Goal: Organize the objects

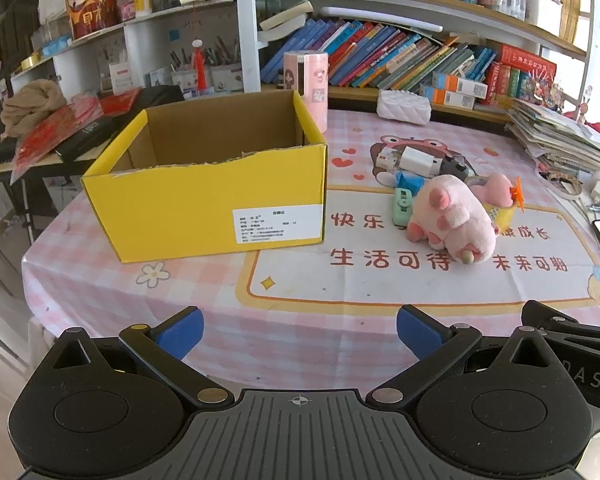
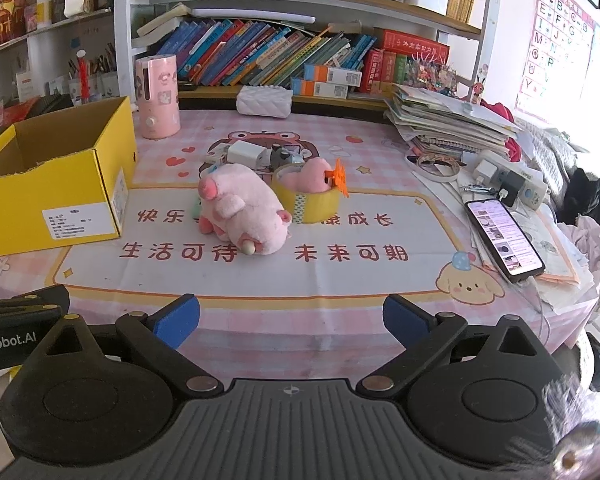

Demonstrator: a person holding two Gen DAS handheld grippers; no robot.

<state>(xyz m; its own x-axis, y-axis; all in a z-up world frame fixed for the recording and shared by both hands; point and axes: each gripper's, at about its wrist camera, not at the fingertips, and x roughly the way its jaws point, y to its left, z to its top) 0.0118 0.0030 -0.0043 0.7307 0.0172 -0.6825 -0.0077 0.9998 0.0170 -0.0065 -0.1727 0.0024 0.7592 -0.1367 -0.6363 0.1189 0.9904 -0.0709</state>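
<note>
An open yellow cardboard box (image 1: 204, 204) (image 2: 56, 200) stands on the left of the pink tablecloth. A pink plush pig (image 1: 452, 216) (image 2: 244, 212) lies at the table's middle. Behind it a yellow tape roll (image 1: 502, 214) (image 2: 306, 200) holds a small pink toy (image 2: 314, 172) with an orange clip. A green object (image 1: 402, 204), a white charger (image 1: 414, 158) (image 2: 246, 152) and small gadgets lie behind the pig. My left gripper (image 1: 300, 330) and right gripper (image 2: 292, 320) are both open and empty, near the table's front edge, well short of the objects.
A pink cylinder (image 2: 158, 96) and a white quilted pouch (image 2: 264, 100) stand at the back. A stack of papers (image 2: 452, 124), a power strip (image 2: 508, 184) and a phone (image 2: 504, 236) lie on the right. Bookshelves rise behind the table.
</note>
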